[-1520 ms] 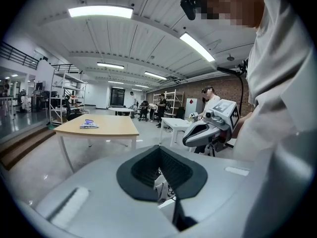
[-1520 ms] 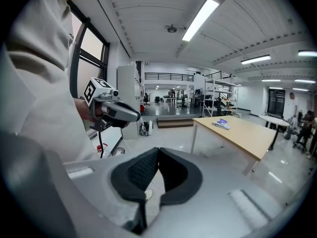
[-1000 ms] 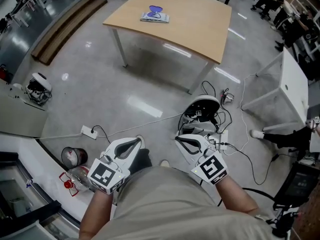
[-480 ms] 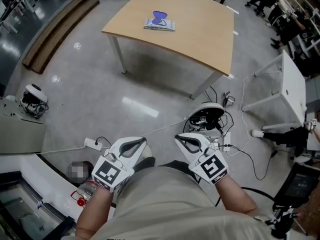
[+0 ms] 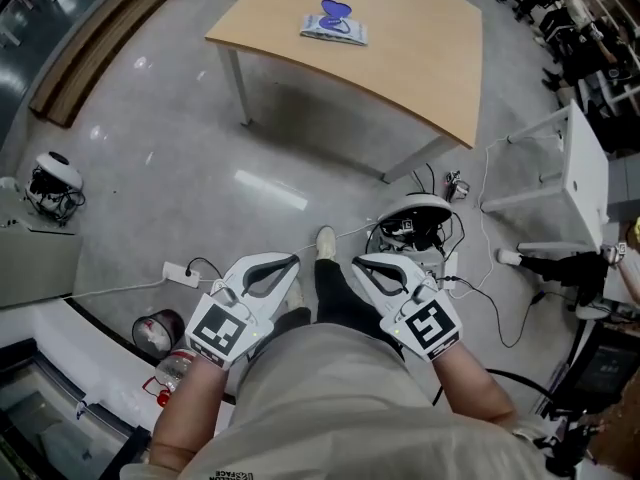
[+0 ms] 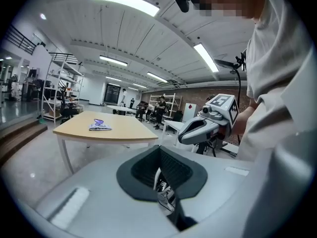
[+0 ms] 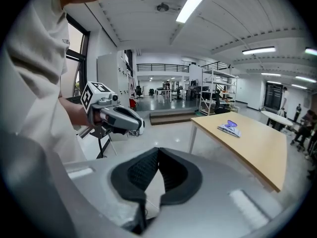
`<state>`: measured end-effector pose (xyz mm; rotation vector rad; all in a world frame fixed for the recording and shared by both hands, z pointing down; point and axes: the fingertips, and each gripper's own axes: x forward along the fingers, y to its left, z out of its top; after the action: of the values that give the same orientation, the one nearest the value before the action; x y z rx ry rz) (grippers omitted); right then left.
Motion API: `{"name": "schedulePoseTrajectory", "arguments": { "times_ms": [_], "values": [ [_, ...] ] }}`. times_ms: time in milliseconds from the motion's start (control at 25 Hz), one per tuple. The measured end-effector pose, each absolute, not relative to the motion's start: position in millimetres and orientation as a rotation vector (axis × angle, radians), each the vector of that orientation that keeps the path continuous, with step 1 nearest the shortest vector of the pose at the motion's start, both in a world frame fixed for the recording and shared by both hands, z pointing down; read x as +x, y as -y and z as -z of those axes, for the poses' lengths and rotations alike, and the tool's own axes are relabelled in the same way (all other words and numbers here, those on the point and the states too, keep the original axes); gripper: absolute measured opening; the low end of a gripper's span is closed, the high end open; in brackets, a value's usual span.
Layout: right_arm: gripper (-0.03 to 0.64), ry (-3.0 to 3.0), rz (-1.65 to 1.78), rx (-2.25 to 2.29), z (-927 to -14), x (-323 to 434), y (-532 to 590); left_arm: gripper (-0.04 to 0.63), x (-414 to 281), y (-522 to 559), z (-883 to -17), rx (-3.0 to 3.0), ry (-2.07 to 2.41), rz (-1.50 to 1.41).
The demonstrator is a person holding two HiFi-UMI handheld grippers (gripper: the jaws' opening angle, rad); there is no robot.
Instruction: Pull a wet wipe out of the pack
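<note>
My left gripper [image 5: 290,261] and right gripper [image 5: 358,261] are closed tight and hold nothing.
The wipe pack [image 5: 335,28] lies flat on the table [image 5: 420,68], well apart from me. I think it is soft, light and may slide. I would press it down with one gripper and pinch a thin wet wipe at the purple lid [image 5: 335,11]. No wipe shows yet.

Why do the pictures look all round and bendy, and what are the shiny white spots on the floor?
Left gripper view and right gripper view: a wide-angle lens bends the ceiling lights and leaves black corners. Head view: the glossy floor mirrors lamps as white glare.
</note>
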<state>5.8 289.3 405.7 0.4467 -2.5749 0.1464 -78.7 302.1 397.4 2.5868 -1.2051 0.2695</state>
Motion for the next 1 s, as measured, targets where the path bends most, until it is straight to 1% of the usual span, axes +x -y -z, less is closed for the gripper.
{"name": "schedulePoseTrajectory", "arguments": {
  "times_ms": [360,680,1000],
  "values": [
    [0.003,2.603,-0.126,0.395,-411,-27,-218,0.005,-113,-237,-391,2.567,1.274,-0.324],
    [0.003,2.663,-0.098,0.392,-400,-50,-93,0.005,-140,-124,-381,2.579,1.319,-0.399],
    [0.003,2.628,-0.094,0.401,-421,-54,19,0.005,-151,-9,-391,2.58,1.322,-0.421]
  ]
}}
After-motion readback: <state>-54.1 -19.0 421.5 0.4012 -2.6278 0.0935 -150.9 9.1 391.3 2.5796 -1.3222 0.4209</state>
